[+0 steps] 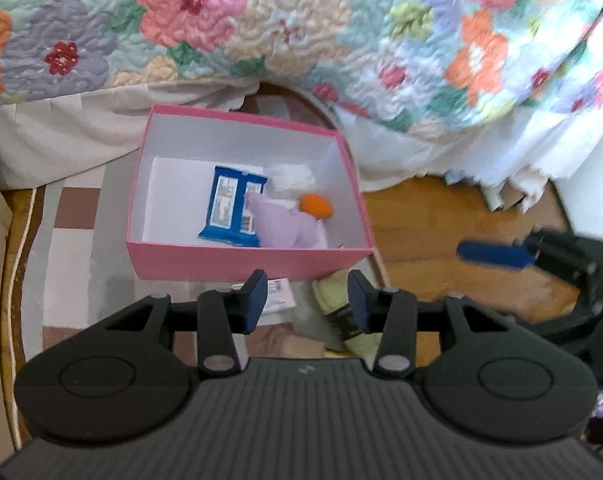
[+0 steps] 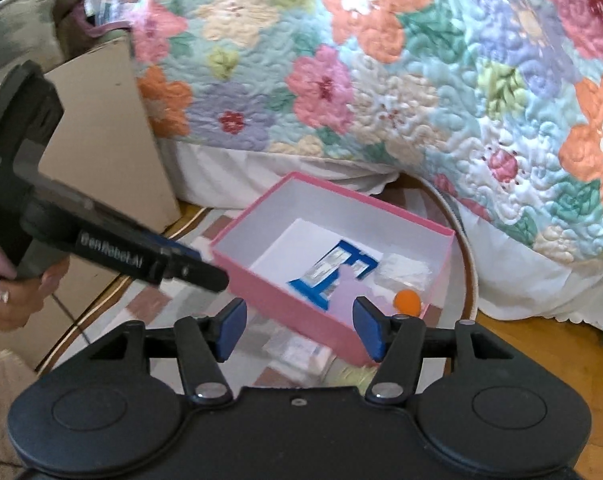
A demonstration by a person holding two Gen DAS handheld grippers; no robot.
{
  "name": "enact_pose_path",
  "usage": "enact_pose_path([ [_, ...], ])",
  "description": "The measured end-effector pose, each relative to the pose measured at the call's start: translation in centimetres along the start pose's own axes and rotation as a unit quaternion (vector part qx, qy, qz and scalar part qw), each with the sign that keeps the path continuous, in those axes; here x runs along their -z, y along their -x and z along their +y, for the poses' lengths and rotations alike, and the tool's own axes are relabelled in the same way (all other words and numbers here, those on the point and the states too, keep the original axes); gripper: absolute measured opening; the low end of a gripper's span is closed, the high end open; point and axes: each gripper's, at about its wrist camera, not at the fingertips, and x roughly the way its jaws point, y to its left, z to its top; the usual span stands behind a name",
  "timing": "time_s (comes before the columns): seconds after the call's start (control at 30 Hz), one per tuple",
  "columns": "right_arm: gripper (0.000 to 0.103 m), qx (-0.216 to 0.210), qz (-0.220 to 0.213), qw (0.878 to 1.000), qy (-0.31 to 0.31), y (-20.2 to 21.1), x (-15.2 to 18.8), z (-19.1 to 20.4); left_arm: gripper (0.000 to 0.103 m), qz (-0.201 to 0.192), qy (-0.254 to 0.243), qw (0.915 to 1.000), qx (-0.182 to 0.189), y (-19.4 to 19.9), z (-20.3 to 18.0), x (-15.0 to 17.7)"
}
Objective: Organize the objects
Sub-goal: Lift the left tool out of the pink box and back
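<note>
Pink box point(image 1: 237, 258) on the rug, holding a blue packet point(image 1: 233, 208), purple plush point(image 1: 279, 226) and orange ball point(image 1: 316, 205). Pale yarn skein point(image 1: 335, 300) lies outside, just below the box's near wall, under the left gripper point(image 1: 307, 300), long axis running toward the camera. Left is nearer. Both grippers open, empty; right gripper point(image 2: 299, 330) hovers over the box's near corner. Quilted bed point(image 1: 301, 40) behind.

A floral quilt point(image 1: 301, 32) hangs over the bed's edge, with a white bed skirt point(image 1: 61, 128) just beneath it. Below the quilt lies a checked rug point(image 1: 77, 240) of brown, grey and white squares, on the wooden floor point(image 1: 421, 220). Left of the quilt stands what may be a cardboard panel point(image 2: 113, 128), upright.
</note>
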Motion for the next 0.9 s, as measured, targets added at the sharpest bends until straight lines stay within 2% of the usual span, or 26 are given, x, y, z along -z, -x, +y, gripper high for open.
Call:
enact_pose_path([
  [0.1, 0.064, -0.002, 0.014, 1.000, 0.022, 1.4, 1.0, 1.3, 0.043, -0.013, -0.007, 0.9999, -0.006, 1.8, -0.6, 0.7],
  [0.27, 0.064, -0.002, 0.029, 0.998, 0.047, 3.0, 2.7, 3.2, 0.043, -0.006, -0.014, 0.9998, -0.009, 3.7, -1.7, 2.6],
  [0.43, 0.068, -0.021, 0.039, 0.998, 0.055, 3.6, 4.9, 4.6, 0.050, 0.005, -0.026, 0.9996, 0.006, 3.7, -2.6, 5.2],
  [0.63, 0.072, -0.040, 0.065, 0.995, 0.069, 1.1, 8.2, 5.3, 0.054, 0.024, -0.035, 0.9990, -0.010, 1.4, -2.7, 8.2],
  [0.83, 0.075, -0.043, 0.060, 0.994, 0.077, -2.2, 10.3, 5.3, 0.058, 0.044, -0.029, 0.9984, -0.023, -2.5, -1.5, 10.0],
  [0.9, 0.079, -0.040, 0.059, 0.994, 0.089, -3.4, 10.9, 5.6, 0.062, 0.044, -0.019, 0.9986, -0.023, -3.8, -1.0, 10.5],
])
